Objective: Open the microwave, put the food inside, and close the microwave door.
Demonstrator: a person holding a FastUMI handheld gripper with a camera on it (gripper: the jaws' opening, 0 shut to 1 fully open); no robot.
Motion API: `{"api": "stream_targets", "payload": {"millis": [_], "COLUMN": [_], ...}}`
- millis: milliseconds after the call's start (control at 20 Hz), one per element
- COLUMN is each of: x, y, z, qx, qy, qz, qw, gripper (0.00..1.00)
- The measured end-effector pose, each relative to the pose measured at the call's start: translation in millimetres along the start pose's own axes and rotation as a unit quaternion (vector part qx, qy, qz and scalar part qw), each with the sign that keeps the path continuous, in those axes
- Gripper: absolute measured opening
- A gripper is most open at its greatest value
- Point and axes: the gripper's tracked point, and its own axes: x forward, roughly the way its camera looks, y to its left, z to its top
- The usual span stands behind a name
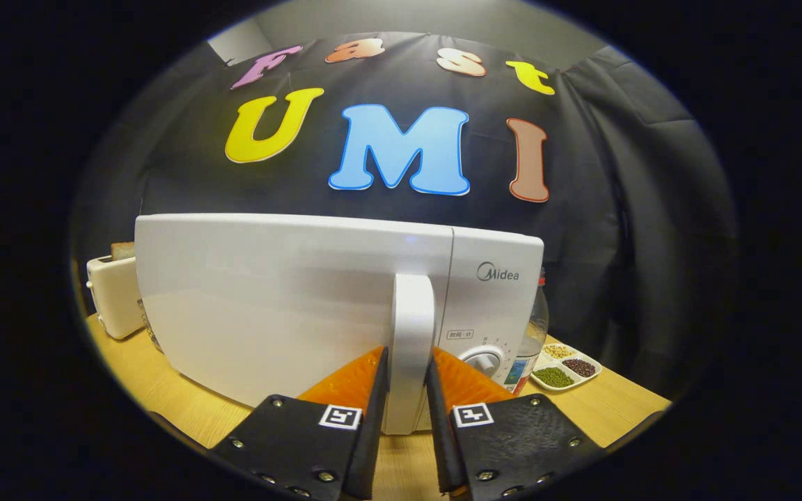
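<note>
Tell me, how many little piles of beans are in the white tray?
3 in the white tray right of the microwave: pale ones farthest back, dark ones, green ones nearest. A bottle may hide more. The gripper straddles the door handle.

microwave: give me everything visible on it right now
The microwave is a white, glossy-fronted box standing upright on the wooden table, door shut as far as the view shows. Its plain white door carries a vertical white handle near the right edge; beside that, a control panel with a logo and a round dial. The hand-held gripper straddles the handle, a finger close on either side; contact cannot be confirmed. A toaster stands at its left, a bottle at its right.
</note>
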Motion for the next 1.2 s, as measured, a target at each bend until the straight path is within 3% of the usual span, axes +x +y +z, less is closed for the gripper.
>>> {"api": "stream_targets", "payload": {"millis": [150, 200, 300, 350, 500, 600, 1200], "x": [0, -3, -6, -4, -17, -41, -191], "y": [4, 3, 6, 6, 6, 11, 78], "z": [3, 1, 3, 4, 1, -1, -10], "qx": [0.034, 0.047, 0.057, 0.049, 0.053, 0.02, 0.037], "qy": [0.016, 0.025, 0.029, 0.027, 0.028, 0.016, 0.035], "qz": [0.029, 0.041, 0.053, 0.053, 0.058, 0.066, 0.192], "qw": [0.999, 0.998, 0.997, 0.997, 0.997, 0.997, 0.98], "gripper": [0.26, 0.17, 0.17, 0.1, 0.1, 0.1, 0.1]}}
